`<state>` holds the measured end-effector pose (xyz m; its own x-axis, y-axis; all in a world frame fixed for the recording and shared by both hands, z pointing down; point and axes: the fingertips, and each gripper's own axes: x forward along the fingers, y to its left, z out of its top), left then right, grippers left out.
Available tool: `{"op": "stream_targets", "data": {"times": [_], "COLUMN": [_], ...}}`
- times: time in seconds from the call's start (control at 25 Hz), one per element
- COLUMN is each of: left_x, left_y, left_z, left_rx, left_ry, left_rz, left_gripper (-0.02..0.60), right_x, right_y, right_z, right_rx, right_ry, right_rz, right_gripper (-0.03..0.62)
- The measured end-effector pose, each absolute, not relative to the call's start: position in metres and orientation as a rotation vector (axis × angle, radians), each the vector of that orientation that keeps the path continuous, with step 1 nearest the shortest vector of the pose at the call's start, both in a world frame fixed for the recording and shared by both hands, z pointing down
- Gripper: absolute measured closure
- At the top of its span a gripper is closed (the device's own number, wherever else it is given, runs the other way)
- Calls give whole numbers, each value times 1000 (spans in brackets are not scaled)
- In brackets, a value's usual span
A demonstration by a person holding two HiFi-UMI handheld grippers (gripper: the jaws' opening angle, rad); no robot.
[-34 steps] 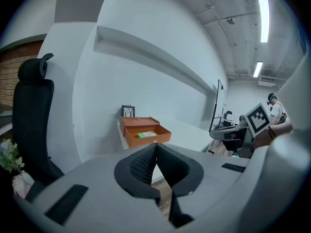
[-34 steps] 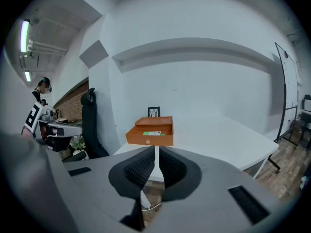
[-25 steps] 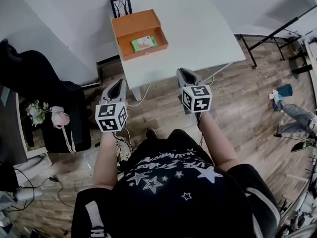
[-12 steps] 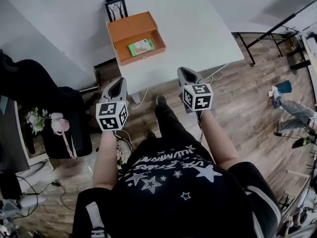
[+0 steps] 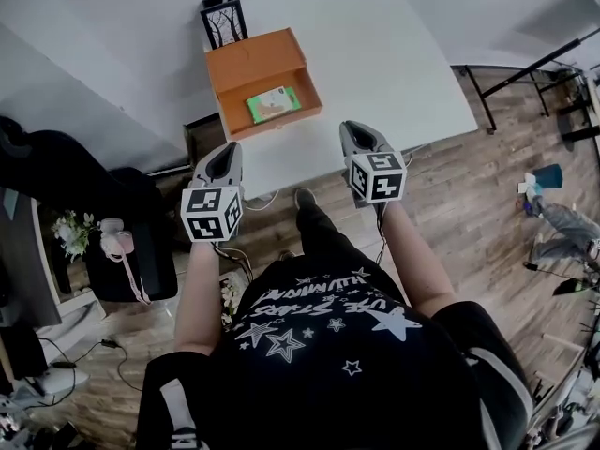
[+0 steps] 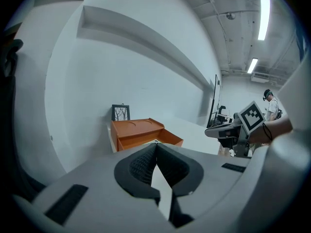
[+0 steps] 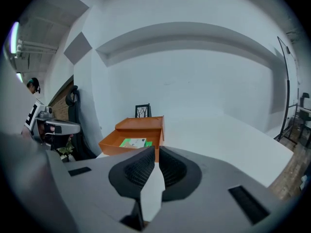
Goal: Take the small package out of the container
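Observation:
An open orange box (image 5: pixel 246 62) stands at the far left of the white table (image 5: pixel 384 59), and a small green package (image 5: pixel 273 103) lies flat inside it. Both grippers hover at the table's front edge, short of the box. My left gripper (image 5: pixel 228 151) is shut and empty, just left of and below the box's front corner. My right gripper (image 5: pixel 354 131) is shut and empty too, to the right of the box. The right gripper view shows the box (image 7: pixel 137 128) with the package (image 7: pixel 133 142) past its jaws. In the left gripper view only the box (image 6: pixel 138 131) shows; the package is hidden.
A small black picture frame (image 5: pixel 223 22) stands behind the box. Left of the table are a dark draped chair (image 5: pixel 66 172) and a pink-and-white bunch of flowers (image 5: pixel 73 234). Cables lie on the wood floor. A black metal stand (image 5: pixel 525 64) is at the right.
The person has stepped toward the table, one leg forward. Both grippers have moved up to the table's front edge, nearer the box. Both stayed shut.

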<state>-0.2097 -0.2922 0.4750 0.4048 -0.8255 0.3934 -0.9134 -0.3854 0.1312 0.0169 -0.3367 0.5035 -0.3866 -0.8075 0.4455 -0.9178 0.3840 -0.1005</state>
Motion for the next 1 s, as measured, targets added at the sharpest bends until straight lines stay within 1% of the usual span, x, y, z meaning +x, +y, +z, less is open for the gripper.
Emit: {"op": "stream_targets", "data": {"times": [0.16,0.32,0.6,0.64,0.68,0.72,0.76,0.88,1.0], "left_x": [-202,-195,-178,-175,-172,-170,-167,-160,-152], "left_y": [-335,-371,-412,-416,-419,-422,-426,-436,-444], "left_z": [481,490,502,505,507,509,511,517,529], "left_rx": [2341,2345,2368,2369,2368,2365,2364,2373,2364], "left_ry": [-1484,-1458,-1327,-1302,-1275,-1249,-1226,-1182,-1112], "left_rz": [398,478,601,611,618,627,642,715,813], "left_gripper": [563,561,558,548,510,449,418,363,268], "right_x": [25,34,45,46,47,48,49,52,57], "right_y": [-380,-416,-463,-468,-473,-478,-482,-493,-502], "right_z": [509,516,519,518,518,518,518,521,524], "right_rx": [1501,1496,1478,1475,1471,1467,1463,1456,1456], "right_ry": [-2320,-2308,-2309,-2313,-2316,-2320,-2322,-2326,-2325], "right_rz": [491,504,515,515,515,516,517,525,536], "right_gripper": [537,537,537,537,537,537,537,537,537]}}
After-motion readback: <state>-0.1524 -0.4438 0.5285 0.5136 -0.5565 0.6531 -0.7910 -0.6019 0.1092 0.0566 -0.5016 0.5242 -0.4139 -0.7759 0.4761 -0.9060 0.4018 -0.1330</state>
